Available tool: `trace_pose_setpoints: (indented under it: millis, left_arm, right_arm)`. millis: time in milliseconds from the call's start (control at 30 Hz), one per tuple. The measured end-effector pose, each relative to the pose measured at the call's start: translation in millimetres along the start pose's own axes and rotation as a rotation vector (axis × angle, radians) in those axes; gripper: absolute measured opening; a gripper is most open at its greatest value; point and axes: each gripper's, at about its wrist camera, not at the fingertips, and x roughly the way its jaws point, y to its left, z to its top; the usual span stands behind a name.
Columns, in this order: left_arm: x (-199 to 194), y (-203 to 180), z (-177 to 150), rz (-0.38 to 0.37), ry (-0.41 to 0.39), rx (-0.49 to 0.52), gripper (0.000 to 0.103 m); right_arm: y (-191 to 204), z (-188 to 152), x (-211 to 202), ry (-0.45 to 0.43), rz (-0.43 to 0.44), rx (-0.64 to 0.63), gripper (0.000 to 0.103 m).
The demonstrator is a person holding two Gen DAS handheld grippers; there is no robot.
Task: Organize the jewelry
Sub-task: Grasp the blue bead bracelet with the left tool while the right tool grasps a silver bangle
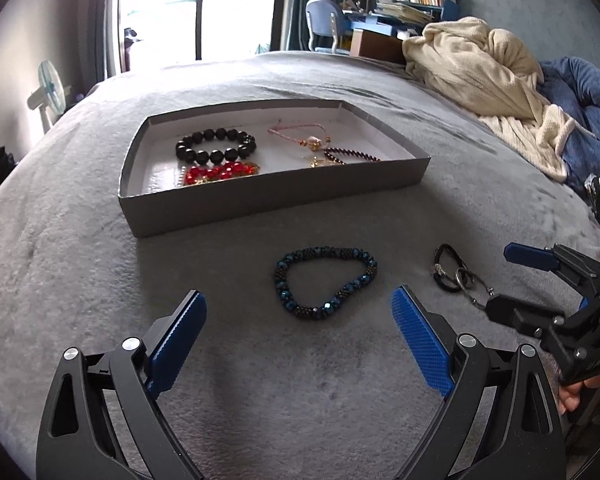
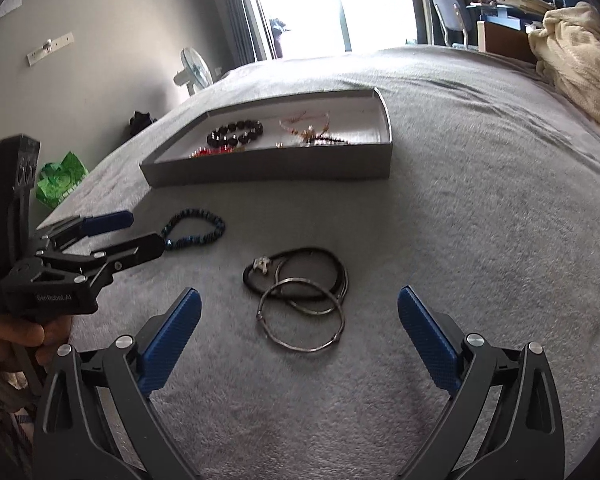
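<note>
A grey shallow box [image 1: 276, 196] [image 2: 268, 168] sits on the grey bed cover and holds a black bead bracelet [image 1: 216, 145], a red bead bracelet [image 1: 220, 172], a pink cord bracelet [image 1: 296, 132] and a dark red bead strand [image 1: 352, 156]. A blue-black beaded bracelet [image 1: 326, 282] [image 2: 196, 228] lies on the cover just ahead of my open, empty left gripper [image 1: 300, 312] [image 2: 140, 228]. A black cord with thin metal bangles [image 2: 300, 300] [image 1: 458, 274] lies just ahead of my open, empty right gripper [image 2: 300, 312] [image 1: 504, 280].
A cream blanket [image 1: 484, 80] and blue bedding [image 1: 588, 96] lie heaped at the right of the bed. A fan [image 1: 50, 92] stands by the left wall. A chair and a cluttered desk [image 1: 380, 20] stand beyond the bed, near the window.
</note>
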Motion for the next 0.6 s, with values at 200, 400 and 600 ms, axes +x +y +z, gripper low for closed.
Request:
trace_pose_setpoints:
  millis: [200,400,600]
  left_arm:
    - [3.1,2.5,1.6,-0.012,0.01,-0.008,0.093]
    - [6.1,2.8,3.7,-0.011,0.024,-0.01,0.093]
    - [7.6,1.2,5.4,-0.013,0.029,0.001,0.093]
  right_arm:
    - [-5.1,-3.0,11.6,0.059,-0.006,0.026,0.078]
    - [-9.0,-3.4,14.0,0.071,0.007,0.038,0.062]
    - [-8.9,-4.3,13.2,0.074,0.022,0.036,0.051]
